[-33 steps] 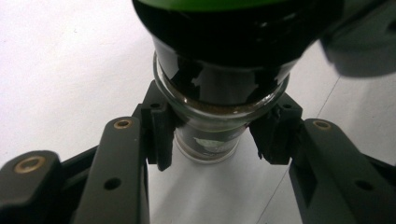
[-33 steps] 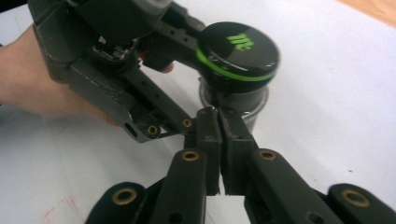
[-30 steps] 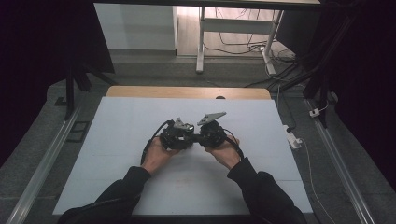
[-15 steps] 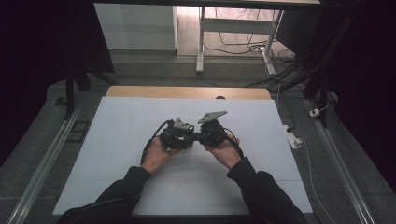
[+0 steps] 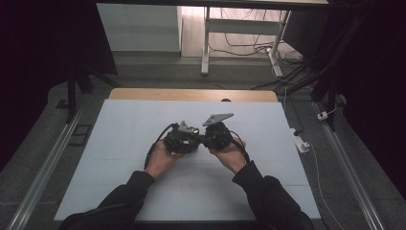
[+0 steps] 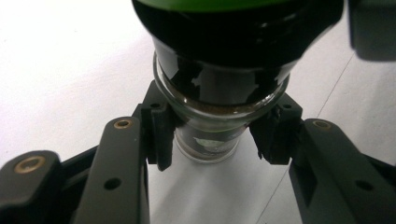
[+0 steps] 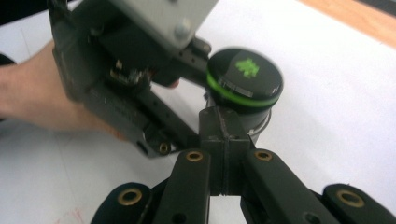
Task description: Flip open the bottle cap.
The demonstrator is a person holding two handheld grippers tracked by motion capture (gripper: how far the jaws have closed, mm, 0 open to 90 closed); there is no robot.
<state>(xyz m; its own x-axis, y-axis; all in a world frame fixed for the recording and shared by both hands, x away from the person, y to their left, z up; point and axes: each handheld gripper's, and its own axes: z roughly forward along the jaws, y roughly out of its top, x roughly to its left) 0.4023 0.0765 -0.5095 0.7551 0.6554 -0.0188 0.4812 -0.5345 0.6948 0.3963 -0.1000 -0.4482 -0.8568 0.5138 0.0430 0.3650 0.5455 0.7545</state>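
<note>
A glass jar (image 6: pixel 212 126) with a black, green-ringed lid (image 7: pixel 245 79) sits clamped between the left tool's (image 6: pixel 212 140) pads, held above the white desk (image 5: pixel 119 129). The right tool (image 7: pixel 223 140), jaws pressed together and empty, sits just beside the jar's lid.

A black lid (image 7: pixel 245 77) bears a green band and green emblem above clear glass, on a white table (image 5: pixel 124 124).

1. a white table (image 5: pixel 119 143) is filling the middle, with a wooden strip (image 5: pixel 191 94) showing along its far edge.
2. grey floor (image 5: pixel 43 158) is lying around it, with metal rails (image 5: pixel 48 163) running down both sides.
3. a white desk frame (image 5: pixel 206 43) is standing beyond, with cables (image 5: pixel 249 45) trailing under it.
4. darkness is covering both upper corners.
</note>
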